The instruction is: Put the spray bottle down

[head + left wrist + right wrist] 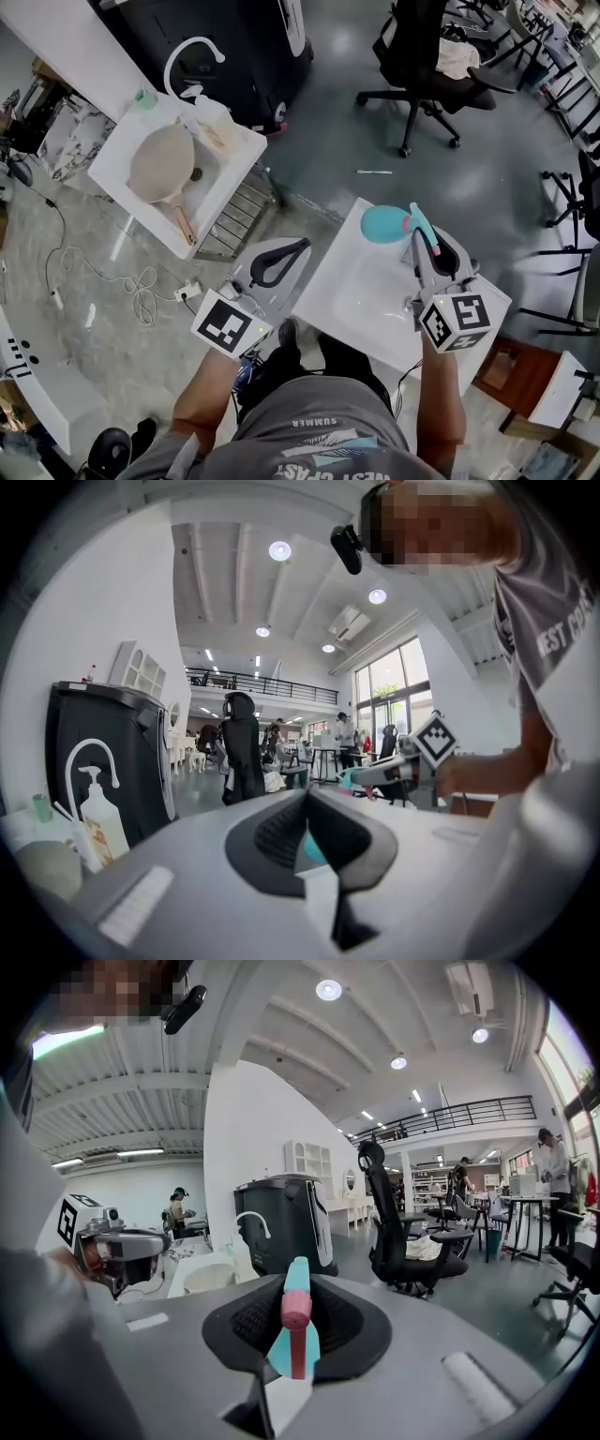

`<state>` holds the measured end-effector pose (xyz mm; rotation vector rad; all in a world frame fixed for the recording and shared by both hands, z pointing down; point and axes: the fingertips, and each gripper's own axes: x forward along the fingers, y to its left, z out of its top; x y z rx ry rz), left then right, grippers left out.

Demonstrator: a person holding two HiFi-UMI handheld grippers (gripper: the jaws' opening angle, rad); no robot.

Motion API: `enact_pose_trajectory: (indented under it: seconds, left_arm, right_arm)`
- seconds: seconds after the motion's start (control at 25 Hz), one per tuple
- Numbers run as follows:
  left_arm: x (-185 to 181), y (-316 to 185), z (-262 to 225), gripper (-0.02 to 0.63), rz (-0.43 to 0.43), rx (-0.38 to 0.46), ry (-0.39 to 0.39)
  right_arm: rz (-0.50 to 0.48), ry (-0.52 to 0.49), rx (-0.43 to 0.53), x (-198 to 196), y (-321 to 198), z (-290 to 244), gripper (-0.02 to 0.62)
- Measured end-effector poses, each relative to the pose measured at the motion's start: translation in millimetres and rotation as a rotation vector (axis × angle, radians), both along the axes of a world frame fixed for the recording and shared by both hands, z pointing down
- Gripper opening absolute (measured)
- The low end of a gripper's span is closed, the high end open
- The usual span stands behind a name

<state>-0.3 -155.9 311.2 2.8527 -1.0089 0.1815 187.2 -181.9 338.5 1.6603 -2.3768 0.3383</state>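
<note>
The spray bottle [382, 223] is teal with a pink trigger. My right gripper [427, 246] is shut on its neck and holds it over the far corner of a white table [366, 291]. In the right gripper view the bottle's pink nozzle and teal head [294, 1309] sit between the black pads [246, 1321]. My left gripper [302, 246] hangs left of the table over the floor, its jaws closed together with nothing between them. The left gripper view shows the right gripper [394, 771] with the bottle [349, 778] off to its right.
A white sink unit [234, 155] with a curved faucet [187, 56], a beige pan [161, 164] and a soap bottle stands at the far left. A black cabinet [216, 47] is behind it. An office chair [422, 56] stands beyond the table. Cables [141, 281] lie on the floor.
</note>
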Motion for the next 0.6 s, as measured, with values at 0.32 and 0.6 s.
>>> enact_pose_trajectory:
  seconds: [0.32, 0.6]
  left_arm:
    - [-4, -10, 20, 0.002, -0.04, -0.039, -0.011]
    - [-6, -16, 41, 0.002, -0.066, -0.067, -0.021]
  right_arm:
    - [-0.03, -0.001, -0.036, -7, -24, 29, 0.067]
    - [-0.048, 0.012, -0.053, -12, -43, 57, 0.067]
